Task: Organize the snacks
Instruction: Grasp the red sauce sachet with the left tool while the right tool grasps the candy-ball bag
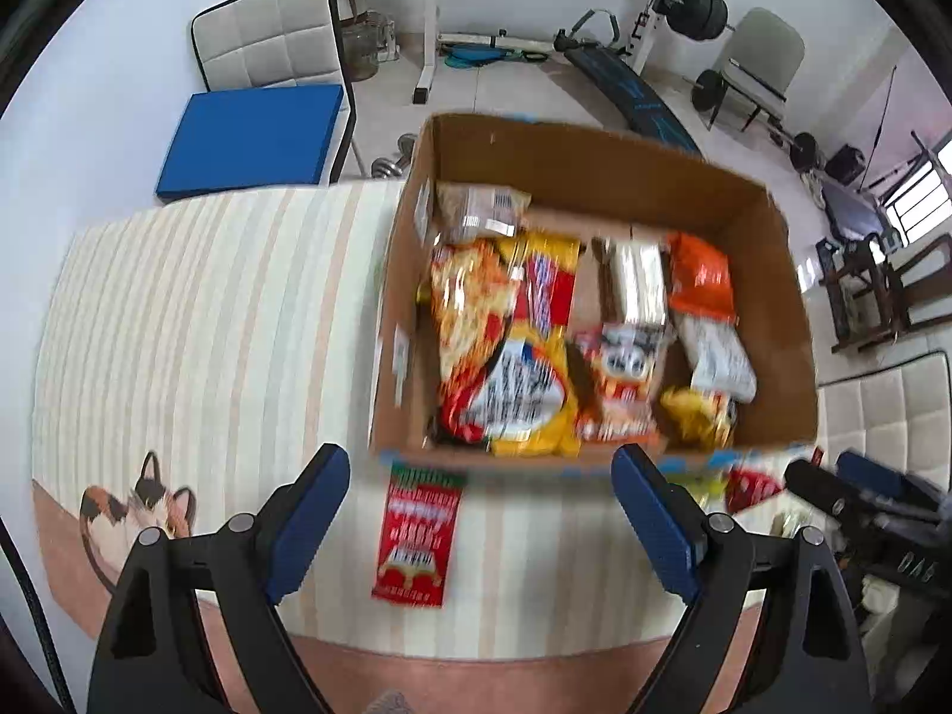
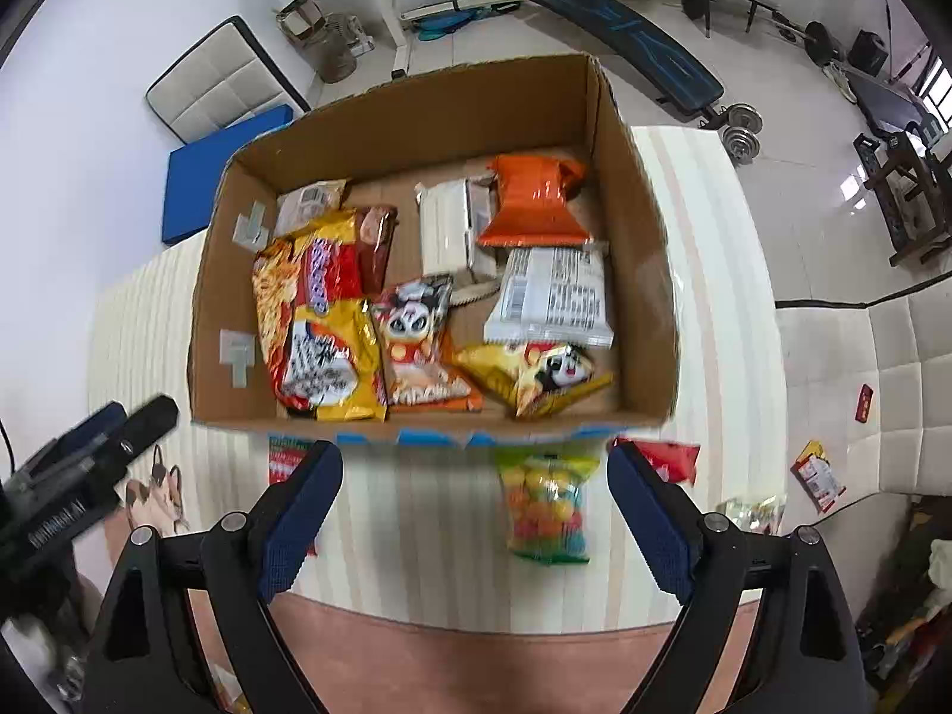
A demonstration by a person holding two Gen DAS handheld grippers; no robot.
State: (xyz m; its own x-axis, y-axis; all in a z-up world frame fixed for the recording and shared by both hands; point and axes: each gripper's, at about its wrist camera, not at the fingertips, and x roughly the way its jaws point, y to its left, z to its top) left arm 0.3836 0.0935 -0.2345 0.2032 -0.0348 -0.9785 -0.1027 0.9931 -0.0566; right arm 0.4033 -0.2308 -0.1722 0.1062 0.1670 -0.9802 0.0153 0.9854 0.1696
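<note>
Striped tablecloth point(image 2: 416, 535), snack-filled cardboard box point(image 2: 648, 297)

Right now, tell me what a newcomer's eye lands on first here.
The open brown cardboard box on the striped tablecloth, crammed with bright snack packets. In front of it, outside, lie a clear bag of multicoloured candy balls and a flat red packet. Behind stands a white barbell rack.

Your left gripper point(image 1: 482, 511) and right gripper point(image 2: 476, 506) share one build: black angular frames with triangular cut-outs, silver round pivot screws at the joints. Each finger carries a ribbed, dark-blue pad point(image 1: 312, 514).
</note>
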